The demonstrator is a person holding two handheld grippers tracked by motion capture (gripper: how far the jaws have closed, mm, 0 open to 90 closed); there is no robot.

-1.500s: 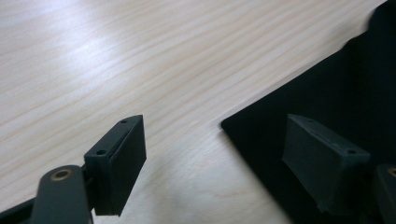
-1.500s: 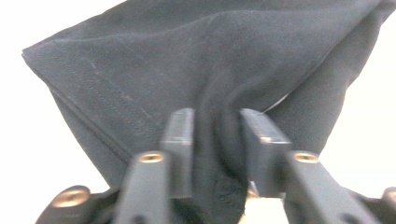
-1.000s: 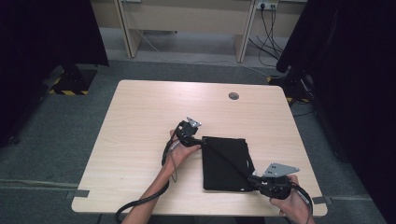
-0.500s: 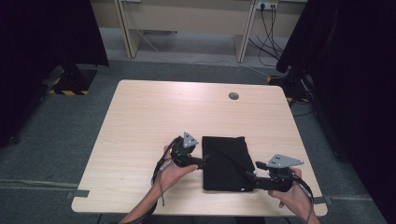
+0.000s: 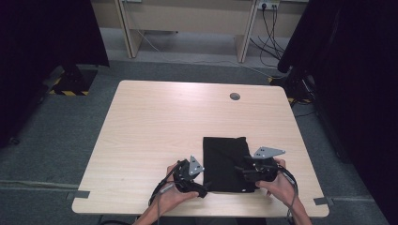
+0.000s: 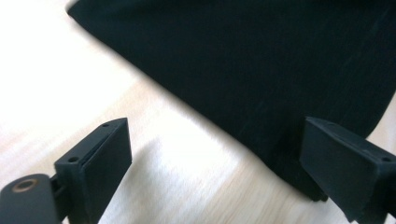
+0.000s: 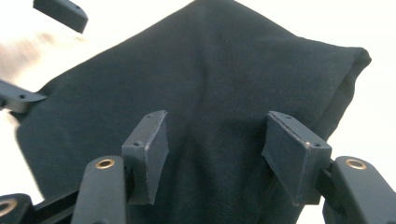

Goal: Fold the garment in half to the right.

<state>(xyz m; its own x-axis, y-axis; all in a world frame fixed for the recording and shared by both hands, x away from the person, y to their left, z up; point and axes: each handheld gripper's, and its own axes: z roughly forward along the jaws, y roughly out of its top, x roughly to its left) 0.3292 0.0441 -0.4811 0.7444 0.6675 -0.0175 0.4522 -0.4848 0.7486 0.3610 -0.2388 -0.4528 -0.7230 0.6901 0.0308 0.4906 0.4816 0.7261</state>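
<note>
A black folded cloth (image 5: 226,159) lies flat on the near right part of the wooden table (image 5: 155,126). My left gripper (image 5: 204,187) sits at the cloth's near left corner. Its jaws have just been opening and stand wide (image 6: 217,135), with the cloth's edge (image 6: 261,70) running between them, unpinched. My right gripper (image 5: 244,169) hovers over the cloth's near right part. Its jaws have just been opening too and are apart (image 7: 217,119) above the cloth (image 7: 210,79), gripping nothing. The left gripper's fingers (image 7: 60,13) show at the upper left of the right gripper view.
A round cable hole (image 5: 234,96) is in the table's far side. The table's near edge runs just below both hands. Black curtains (image 5: 42,42) hang at both sides, and a pale desk with cables (image 5: 270,26) stands behind.
My left gripper has slid from the cloth's far left corner down its left side to the near corner. The right gripper has shifted a little left onto the cloth. The cloth lies as before.
</note>
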